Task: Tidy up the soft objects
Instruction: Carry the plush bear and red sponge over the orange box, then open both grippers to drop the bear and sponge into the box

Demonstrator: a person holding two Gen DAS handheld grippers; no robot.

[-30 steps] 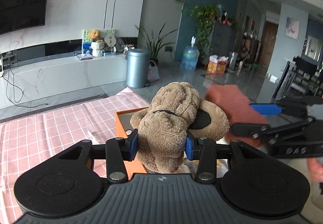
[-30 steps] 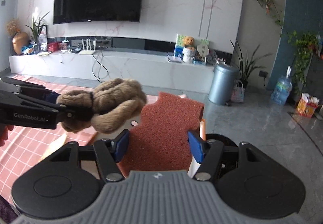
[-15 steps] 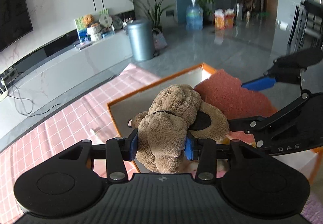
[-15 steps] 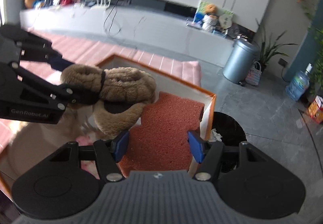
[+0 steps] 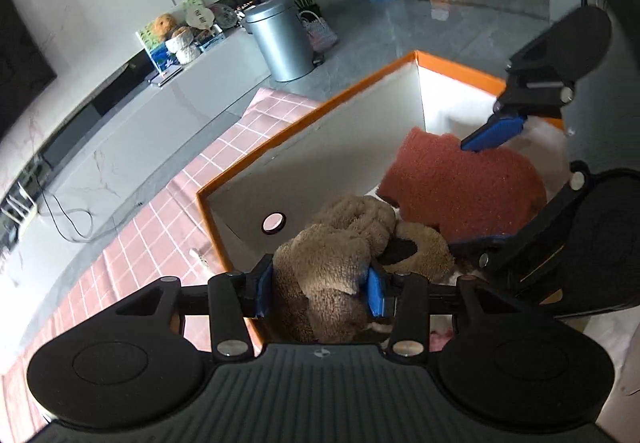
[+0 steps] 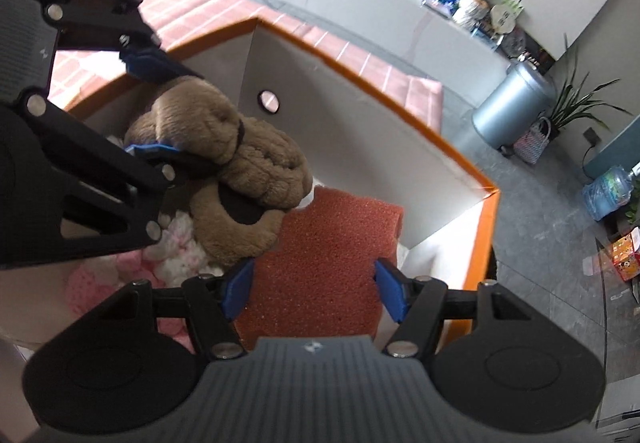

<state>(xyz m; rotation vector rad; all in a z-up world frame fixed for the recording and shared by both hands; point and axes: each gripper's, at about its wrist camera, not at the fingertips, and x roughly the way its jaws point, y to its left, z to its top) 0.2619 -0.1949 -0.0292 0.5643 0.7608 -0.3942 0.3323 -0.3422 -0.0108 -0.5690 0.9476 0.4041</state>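
Both tongs are over the orange-rimmed box: left tongs easing open around the plush dog, right tongs easing open around the red sponge. Judgement: lower each inside the box walls, clear of the pink plush, before releasing fully.

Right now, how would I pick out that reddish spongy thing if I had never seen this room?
Find the big box with orange edges on the pink checked cloth. Inside it, beside a brown plush toy, the red-brown sponge sits between the right gripper fingers, whose jaws are opening. It alone is flat, porous and notched; its neighbours are furry.
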